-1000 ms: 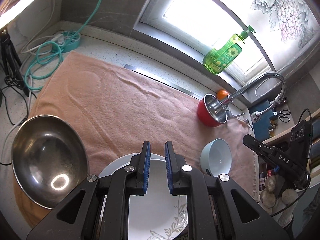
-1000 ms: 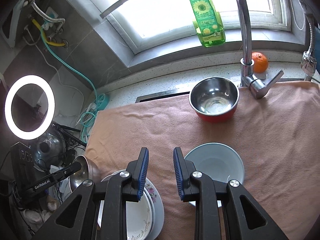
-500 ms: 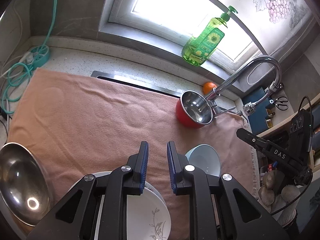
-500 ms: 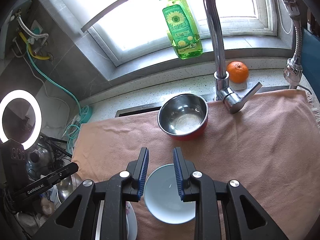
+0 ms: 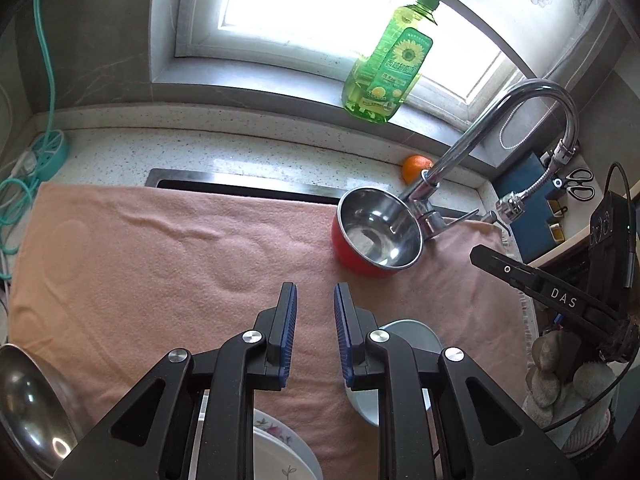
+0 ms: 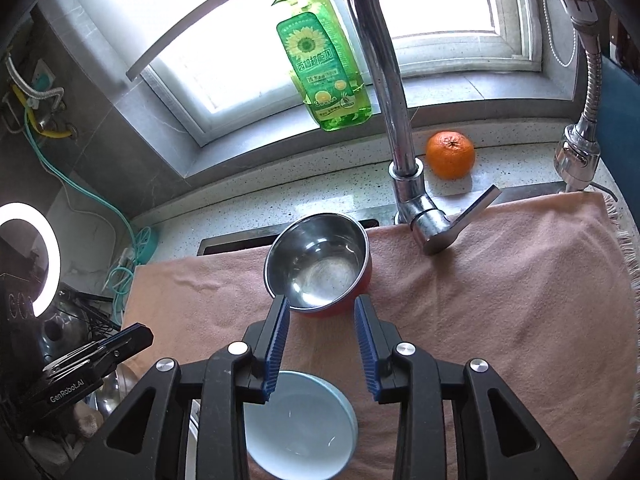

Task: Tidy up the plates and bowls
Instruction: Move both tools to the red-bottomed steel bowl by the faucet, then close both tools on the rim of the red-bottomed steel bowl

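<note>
Reaching with the spread, empty right gripper (image 6: pixel 320 340) toward the red steel-lined bowl (image 6: pixel 318 270) beside the faucet (image 6: pixel 400 152); needing to straddle its rim next. Hovering the parted, empty left gripper (image 5: pixel 315 332).

You have a red steel-lined bowl (image 6: pixel 318 270) upright at the far side, a pale blue bowl (image 6: pixel 298 420) near you, floral plates (image 5: pixel 276 452) left of it, and a large steel bowl (image 5: pixel 28 404) farthest left.
</note>
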Demonstrator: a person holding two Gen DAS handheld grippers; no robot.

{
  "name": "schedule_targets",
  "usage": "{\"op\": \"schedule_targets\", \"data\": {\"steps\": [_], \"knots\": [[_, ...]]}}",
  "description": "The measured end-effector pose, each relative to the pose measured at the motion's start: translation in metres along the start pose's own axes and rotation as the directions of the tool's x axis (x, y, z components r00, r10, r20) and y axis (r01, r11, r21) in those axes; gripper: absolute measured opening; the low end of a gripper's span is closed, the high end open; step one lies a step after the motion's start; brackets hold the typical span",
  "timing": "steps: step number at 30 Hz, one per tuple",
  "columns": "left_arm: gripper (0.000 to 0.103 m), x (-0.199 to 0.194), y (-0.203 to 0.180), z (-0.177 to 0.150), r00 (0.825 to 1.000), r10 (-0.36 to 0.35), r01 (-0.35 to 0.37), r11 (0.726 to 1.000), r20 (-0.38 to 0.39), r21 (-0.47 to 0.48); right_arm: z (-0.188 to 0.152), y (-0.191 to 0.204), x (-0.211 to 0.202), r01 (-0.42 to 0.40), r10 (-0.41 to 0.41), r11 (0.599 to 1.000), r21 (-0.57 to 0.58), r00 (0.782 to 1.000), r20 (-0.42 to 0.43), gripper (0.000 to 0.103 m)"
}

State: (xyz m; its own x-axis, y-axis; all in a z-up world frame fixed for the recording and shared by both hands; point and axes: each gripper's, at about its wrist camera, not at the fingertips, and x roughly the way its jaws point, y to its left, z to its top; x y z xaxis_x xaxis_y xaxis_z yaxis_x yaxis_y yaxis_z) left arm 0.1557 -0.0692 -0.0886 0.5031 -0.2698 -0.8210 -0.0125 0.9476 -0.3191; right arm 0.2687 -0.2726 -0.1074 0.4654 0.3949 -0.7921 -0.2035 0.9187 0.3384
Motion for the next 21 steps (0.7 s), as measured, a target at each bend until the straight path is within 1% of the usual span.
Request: {"op": "schedule_targets", "data": {"steps": [3,5,12,17,21], "knots": [[0.017,0.01,-0.003,0.008,1.0,-0.008,0.008,1.0,-0.008,-0.008,0.004,-0.006,0.006,-0.011,0.011,1.0,0.012,1.0,-0.007,0.031],[0.017,0.016,-0.003,0.012,0.999,-0.03,0.029,0.999,-0.018,-0.026,0.007,-0.008,0.01,-0.01,0.01,1.0,0.015,1.0,-0.011,0.031],[0.017,0.041,-0.003,0.028,0.996,-0.067,0.063,0.996,-0.063,-0.065,0.019,-0.017,0.026,-0.027,0.029,0.998,0.052,0.999,-0.028,0.031],[0.017,0.062,-0.001,0.038,0.993,-0.085,0.078,0.993,-0.087,-0.086,0.026,-0.025,0.041,-0.037,0.041,0.995,0.098,0.998,-0.042,0.031],[0.017,0.08,0.001,0.044,0.99,-0.093,0.081,0.991,-0.107,-0.108,0.028,-0.03,0.053,-0.018,0.024,0.992,0.123,0.999,-0.045,0.031]]}}
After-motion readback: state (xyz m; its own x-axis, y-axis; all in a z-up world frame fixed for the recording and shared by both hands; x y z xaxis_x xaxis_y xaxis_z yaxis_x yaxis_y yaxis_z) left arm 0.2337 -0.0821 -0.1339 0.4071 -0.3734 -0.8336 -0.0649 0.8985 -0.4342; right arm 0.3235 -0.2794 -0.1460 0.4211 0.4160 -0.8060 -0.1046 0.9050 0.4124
